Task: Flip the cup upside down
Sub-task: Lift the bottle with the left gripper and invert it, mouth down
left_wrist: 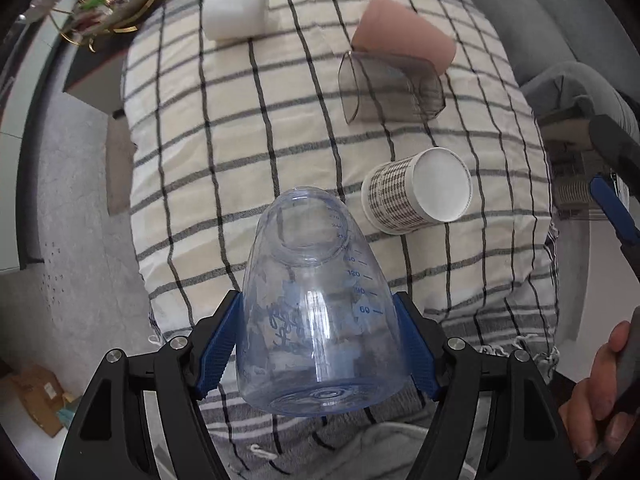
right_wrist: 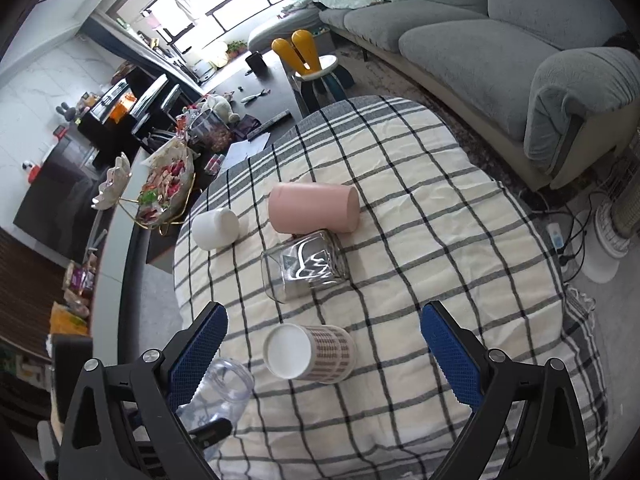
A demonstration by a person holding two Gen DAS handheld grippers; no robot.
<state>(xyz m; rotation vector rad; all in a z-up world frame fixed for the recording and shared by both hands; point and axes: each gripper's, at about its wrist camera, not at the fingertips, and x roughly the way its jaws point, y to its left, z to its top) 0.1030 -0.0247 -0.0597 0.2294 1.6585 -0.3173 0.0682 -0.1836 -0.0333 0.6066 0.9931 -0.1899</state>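
My left gripper [left_wrist: 318,300] is shut on a clear blue-tinted cup [left_wrist: 316,312] with printed measuring marks. The blue pads press its two sides. Its base is near the camera and its mouth points away over the checked cloth [left_wrist: 248,152]; the same cup [right_wrist: 224,388] shows at the lower left of the right wrist view. My right gripper [right_wrist: 324,308] stands open above the cloth with nothing between its fingers. A patterned paper cup [right_wrist: 316,354] sits just below and ahead of it, white flat end toward the camera.
A pink cup [right_wrist: 314,208], a smoky clear cup [right_wrist: 304,268] and a white cup [right_wrist: 216,228] lie on their sides further back. A gold-framed tray of snacks [right_wrist: 164,188] stands off the table's left edge. A grey sofa [right_wrist: 500,40] is behind, and a hand [left_wrist: 600,380] is at the right.
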